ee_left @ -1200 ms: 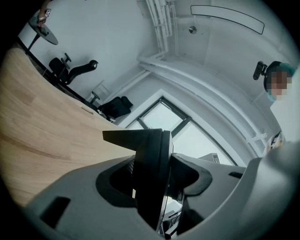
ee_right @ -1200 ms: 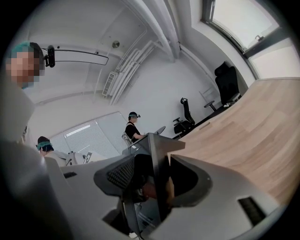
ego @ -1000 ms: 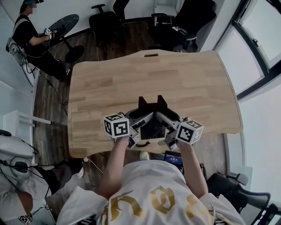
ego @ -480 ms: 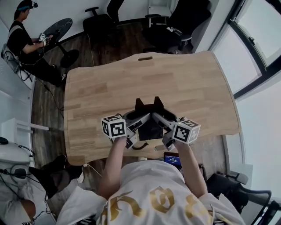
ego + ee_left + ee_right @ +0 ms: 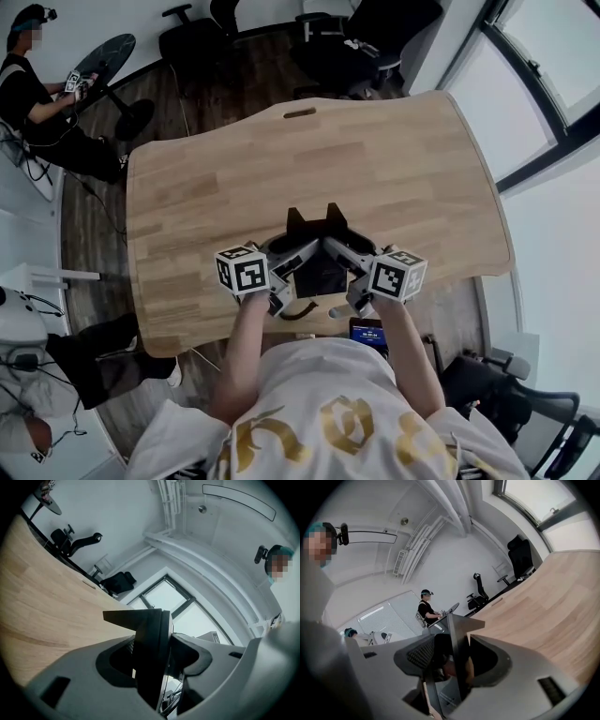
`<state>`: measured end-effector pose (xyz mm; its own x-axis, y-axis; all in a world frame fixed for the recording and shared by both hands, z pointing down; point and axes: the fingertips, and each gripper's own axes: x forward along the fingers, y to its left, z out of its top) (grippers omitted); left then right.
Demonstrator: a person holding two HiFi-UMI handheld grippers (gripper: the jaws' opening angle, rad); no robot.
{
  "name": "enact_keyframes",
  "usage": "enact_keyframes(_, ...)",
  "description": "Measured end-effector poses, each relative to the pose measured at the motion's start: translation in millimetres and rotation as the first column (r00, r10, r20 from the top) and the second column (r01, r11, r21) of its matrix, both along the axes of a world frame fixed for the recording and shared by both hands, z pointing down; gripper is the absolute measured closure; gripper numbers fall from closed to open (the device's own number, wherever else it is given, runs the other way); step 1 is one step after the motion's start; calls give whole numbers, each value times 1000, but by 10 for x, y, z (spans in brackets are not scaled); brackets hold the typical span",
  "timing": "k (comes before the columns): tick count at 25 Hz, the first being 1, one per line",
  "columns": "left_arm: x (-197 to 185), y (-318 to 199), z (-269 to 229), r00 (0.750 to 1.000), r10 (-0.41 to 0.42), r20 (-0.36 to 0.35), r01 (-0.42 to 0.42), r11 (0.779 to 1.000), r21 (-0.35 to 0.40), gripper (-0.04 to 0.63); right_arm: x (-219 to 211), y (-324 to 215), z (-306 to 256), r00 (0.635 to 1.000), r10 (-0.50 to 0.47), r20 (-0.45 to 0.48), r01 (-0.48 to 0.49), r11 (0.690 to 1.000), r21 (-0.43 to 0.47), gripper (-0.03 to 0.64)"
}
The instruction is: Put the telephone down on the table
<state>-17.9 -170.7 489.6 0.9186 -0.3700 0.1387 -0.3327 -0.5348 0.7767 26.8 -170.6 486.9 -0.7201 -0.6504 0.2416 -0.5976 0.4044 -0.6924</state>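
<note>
The black telephone [image 5: 322, 273] hangs between both grippers over the near edge of the wooden table [image 5: 384, 178]. Two black points of it stick out toward the table's middle. My left gripper [image 5: 292, 269] grips its left side and my right gripper [image 5: 350, 269] its right side. In the left gripper view the grey jaws press on a black slab, the telephone [image 5: 151, 654], with the table [image 5: 42, 602] at left. The right gripper view shows the same: the telephone [image 5: 457, 654] clamped edge-on between the jaws, the table [image 5: 543, 606] at right. I cannot tell whether the telephone touches the table.
Office chairs [image 5: 192, 30] stand beyond the table's far edge. A seated person [image 5: 33, 89] is at a round dark table [image 5: 105, 54] at upper left. A small lit device [image 5: 367, 330] shows below the near table edge. Windows run along the right.
Both grippers have sunk a little with the telephone between them, staying over the table's near edge. The grip looks the same on both sides.
</note>
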Motion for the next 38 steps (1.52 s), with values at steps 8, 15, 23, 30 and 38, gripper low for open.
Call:
enact_keyframes(8, -55, -135, 244, 1000, -16, 13, 17, 999, -50, 376, -59, -147, 249, 1000, -20, 8, 21, 998, -60, 383)
enact_keyframes(15, -46, -217, 464, 1000, -19, 22, 21, 996, -87, 376, -54, -229, 473, 999, -43, 9, 44, 992, -115, 383)
enact_keyframes(23, -63, -313, 718, 999, -23, 39, 28, 991, -129, 376, -69, -334, 739, 999, -53, 14, 54, 983, -173, 383)
enact_keyframes(30, -50, -450, 894, 999, -40, 31, 44, 986, -162, 376, -55, -479, 909, 997, -72, -4, 69, 975, -212, 383)
enact_keyframes(38, -53, -578, 1116, 999, -34, 21, 37, 977, -210, 376, -61, -621, 1127, 996, -90, -21, 81, 962, -259, 383)
